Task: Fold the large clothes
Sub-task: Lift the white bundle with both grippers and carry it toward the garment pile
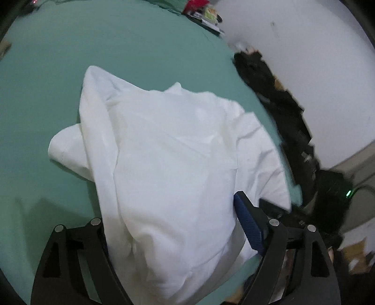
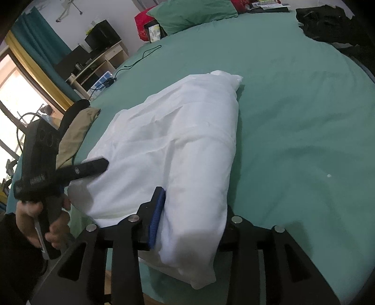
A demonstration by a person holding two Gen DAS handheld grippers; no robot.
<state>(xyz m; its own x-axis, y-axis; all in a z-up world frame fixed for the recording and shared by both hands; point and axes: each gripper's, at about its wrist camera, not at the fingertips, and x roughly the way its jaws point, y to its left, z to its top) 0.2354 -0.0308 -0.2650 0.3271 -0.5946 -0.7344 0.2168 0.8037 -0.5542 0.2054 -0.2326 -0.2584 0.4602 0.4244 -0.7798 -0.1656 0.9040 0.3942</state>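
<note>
Looking along the left gripper (image 1: 178, 234), a single white, soft, bunched-up cloth garment (image 1: 164, 150) lies on the green bedsheet (image 1: 140, 42) directly ahead, its near end draped down between the two black fingers. The jaws stand as wide as they go; the blue ribbed pad (image 1: 249, 225) on the one finger shows bare, with cloth running beside it but no pinch on it — the left tool holds nothing. The garment's long axis runs away from the camera, slanting toward the upper left. A black heap of other clothing (image 1: 281, 105) sits along the bed's edge by the white wall (image 1: 304, 58).

From the right wrist view, the same garment (image 2: 187, 140) stretches from the right gripper (image 2: 187, 225) toward a green pillow (image 2: 194, 11). Its near folded end lies between these fingers, against the blue pad (image 2: 155, 218); the jaws are part open, and whether they press the cloth I cannot tell — it looks loose. The left tool (image 2: 77, 171) hovers over the garment's left border, held by a hand (image 2: 42, 223). The right gripper is nearer the near end.

Count: one garment, two grippers, one pillow in sight.
</note>
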